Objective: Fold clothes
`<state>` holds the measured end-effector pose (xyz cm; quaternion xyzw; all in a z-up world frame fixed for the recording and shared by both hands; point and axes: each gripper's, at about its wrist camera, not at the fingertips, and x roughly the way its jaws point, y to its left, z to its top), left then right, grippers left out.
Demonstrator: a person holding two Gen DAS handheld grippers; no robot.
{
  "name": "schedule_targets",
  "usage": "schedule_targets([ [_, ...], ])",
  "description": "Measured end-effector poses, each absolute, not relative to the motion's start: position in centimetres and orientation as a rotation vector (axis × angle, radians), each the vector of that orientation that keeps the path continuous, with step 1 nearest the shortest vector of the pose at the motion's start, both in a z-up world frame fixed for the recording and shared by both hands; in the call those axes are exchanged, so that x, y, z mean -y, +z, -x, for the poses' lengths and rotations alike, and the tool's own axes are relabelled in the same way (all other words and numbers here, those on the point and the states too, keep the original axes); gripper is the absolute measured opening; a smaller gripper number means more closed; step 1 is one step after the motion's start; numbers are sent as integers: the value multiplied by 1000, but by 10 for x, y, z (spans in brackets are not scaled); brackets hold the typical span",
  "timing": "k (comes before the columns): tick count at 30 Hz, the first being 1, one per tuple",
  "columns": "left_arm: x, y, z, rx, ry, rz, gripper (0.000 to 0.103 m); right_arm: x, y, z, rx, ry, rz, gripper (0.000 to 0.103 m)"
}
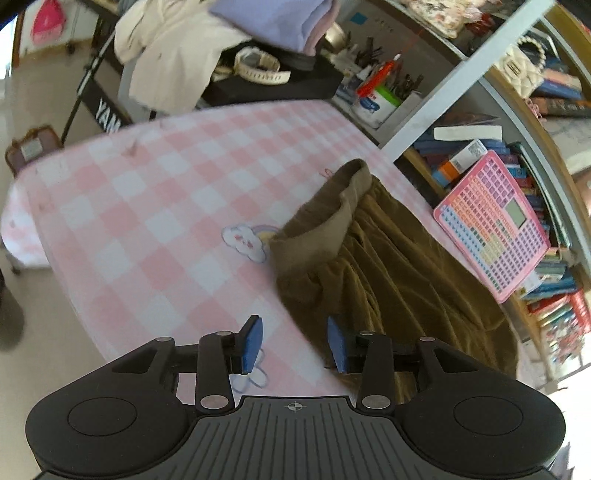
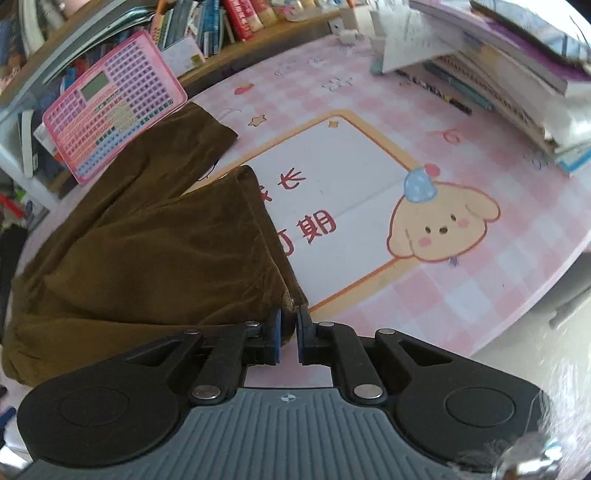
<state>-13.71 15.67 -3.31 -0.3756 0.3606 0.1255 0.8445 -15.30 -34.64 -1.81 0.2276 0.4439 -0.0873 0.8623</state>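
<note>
— Two grippers are recorded. What is noted nearest the right wrist camera?

— The right gripper (image 2: 288, 334) is seen clenched on a corner of the brown trousers (image 2: 155, 240); a small tuft of fabric is pinched between the blue pads (image 2: 275, 336), with only a narrow gap left between them.

— And the left?

— The left gripper (image 1: 295, 343) is seen released, jaws spread wide. It is held above the pink checked tablecloth (image 1: 147, 206), with the edge of the trousers (image 1: 369, 266) just beside its right pad (image 1: 335, 345). Nothing is gripped.

— Where is the garment observed?

— The trousers are laid on the table. In the right wrist view, one leg is folded over toward the printed panel with the cartoon dog (image 2: 441, 225); the other leg is extended toward the pink keyboard toy (image 2: 110, 118), which is leaned against the bookshelf (image 2: 221, 22). In the left wrist view, the lighter waistband (image 1: 332, 218) is seen raised and curled, close to a cloud print (image 1: 244, 242).

— Farther back?

— A stack of books (image 2: 498, 74) is recorded at the far table edge in the right view; in the left view, piled white clothing (image 1: 173, 55) and a cup of pens (image 1: 380, 99) are noted.
</note>
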Motion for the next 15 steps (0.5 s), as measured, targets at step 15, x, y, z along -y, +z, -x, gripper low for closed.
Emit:
schedule_targets([
  [15,-177,-39,98,-734,374,948,39,338,-30,148,-958,-274,-435,10],
])
